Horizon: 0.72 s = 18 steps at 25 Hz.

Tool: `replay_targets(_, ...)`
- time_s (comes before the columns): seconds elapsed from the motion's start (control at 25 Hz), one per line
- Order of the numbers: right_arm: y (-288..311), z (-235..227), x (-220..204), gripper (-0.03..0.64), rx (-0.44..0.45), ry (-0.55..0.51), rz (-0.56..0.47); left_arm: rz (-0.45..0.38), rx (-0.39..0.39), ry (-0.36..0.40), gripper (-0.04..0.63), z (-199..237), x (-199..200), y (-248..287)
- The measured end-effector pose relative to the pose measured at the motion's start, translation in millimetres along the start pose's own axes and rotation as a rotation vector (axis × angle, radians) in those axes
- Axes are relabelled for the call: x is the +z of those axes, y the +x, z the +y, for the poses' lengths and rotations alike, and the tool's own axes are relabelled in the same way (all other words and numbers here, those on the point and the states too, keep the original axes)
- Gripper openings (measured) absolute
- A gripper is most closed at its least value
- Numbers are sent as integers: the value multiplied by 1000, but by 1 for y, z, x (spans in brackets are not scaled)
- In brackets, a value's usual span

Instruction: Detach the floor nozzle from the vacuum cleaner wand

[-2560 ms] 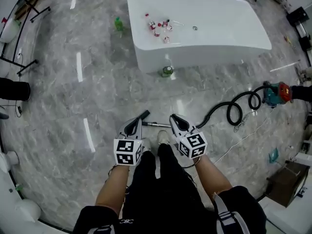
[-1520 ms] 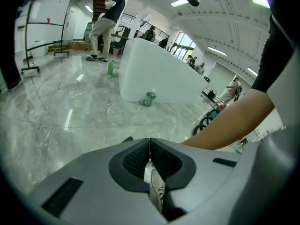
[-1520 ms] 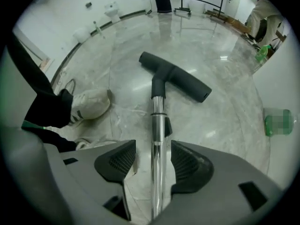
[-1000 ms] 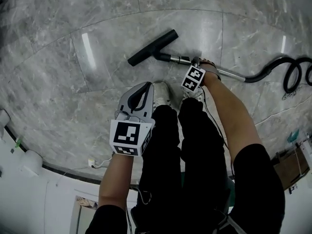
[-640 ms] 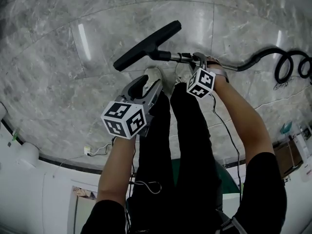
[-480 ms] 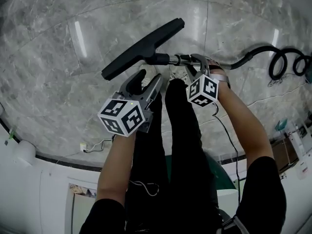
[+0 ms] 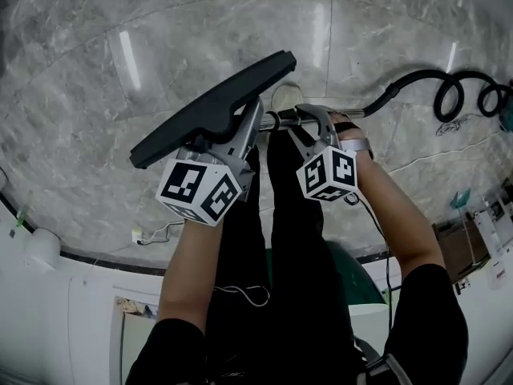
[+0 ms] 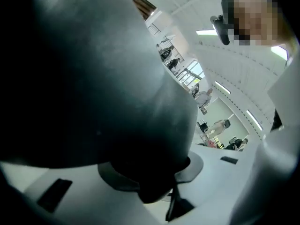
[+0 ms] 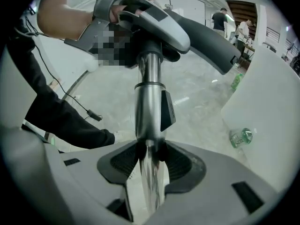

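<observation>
The black floor nozzle (image 7: 208, 107) hangs raised above the marble floor, still joined to the metal wand (image 7: 277, 119). My left gripper (image 7: 240, 125) sits under the nozzle's neck. Its jaws are closing and the pads touch the neck. In the left gripper view the nozzle (image 8: 93, 78) fills most of the picture, down between my left gripper (image 8: 154, 184). My right gripper (image 7: 309, 123) is shut on the wand just behind the joint. In the right gripper view the wand (image 9: 149, 111) runs up from my right gripper (image 9: 150, 156) to the nozzle (image 9: 211, 36).
The black hose (image 7: 417, 83) coils across the floor at the right. The person's black trouser legs (image 7: 280, 239) stand right below the grippers. A white bathtub (image 9: 269, 102) and a green bottle (image 9: 241, 137) lie off to the right. A white curved ledge (image 7: 48, 255) borders the lower left.
Both grippers have risen, and the wand and nozzle came up off the floor with the right one. The left gripper opened, moved up to the nozzle and now holds its neck.
</observation>
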State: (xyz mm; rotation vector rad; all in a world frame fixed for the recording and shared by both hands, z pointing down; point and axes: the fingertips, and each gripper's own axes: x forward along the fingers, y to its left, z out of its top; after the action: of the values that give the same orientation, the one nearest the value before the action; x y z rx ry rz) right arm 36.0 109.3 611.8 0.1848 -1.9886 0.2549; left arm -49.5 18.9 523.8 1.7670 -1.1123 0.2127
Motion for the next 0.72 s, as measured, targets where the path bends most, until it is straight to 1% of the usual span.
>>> replay_targets(0.12, 1, -5, 1, 186, 13, -32, -36, -16, -28, 62, 146, -13, 2, -2)
replay_targets(0.2, 4, -4, 3, 186, 75, -75, -85, -17, -47, 126, 146, -24, 5, -4)
replay_targets(0.28, 10, 1, 1, 186, 149, -115, -106, -18, -93, 214, 146, -48, 9, -7)
replay_targets(0.32, 14, 3, 1, 187, 166, -136, -114, -19, -116, 249, 146, -60, 11, -7)
replay_targets(0.36, 18, 3, 2, 187, 162, -149, -137, -20, -127, 264, 146, -69, 12, -7)
replay_targets(0.44, 20, -4, 7, 186, 103, -130, -196, -22, -124, 245, 146, -71, 12, -6)
replay_targets(0.52, 22, -12, 11, 102, 25, -101, -207, -23, -104, 208, 146, -63, 13, -6)
replay_targets(0.56, 24, -12, 13, 77, 11, -97, -202, -24, -86, 186, 146, -57, 14, -6)
replay_targets(0.64, 27, -6, 15, 72, 41, -96, -183, -29, -40, 137, 144, -45, 16, -6)
replay_targets(0.68, 28, -1, 14, 72, 77, -99, -172, -28, -32, 123, 144, -42, 16, -6)
replay_targets(0.72, 26, 6, 12, 72, 133, -105, -160, -23, -41, 118, 143, -42, 14, -7)
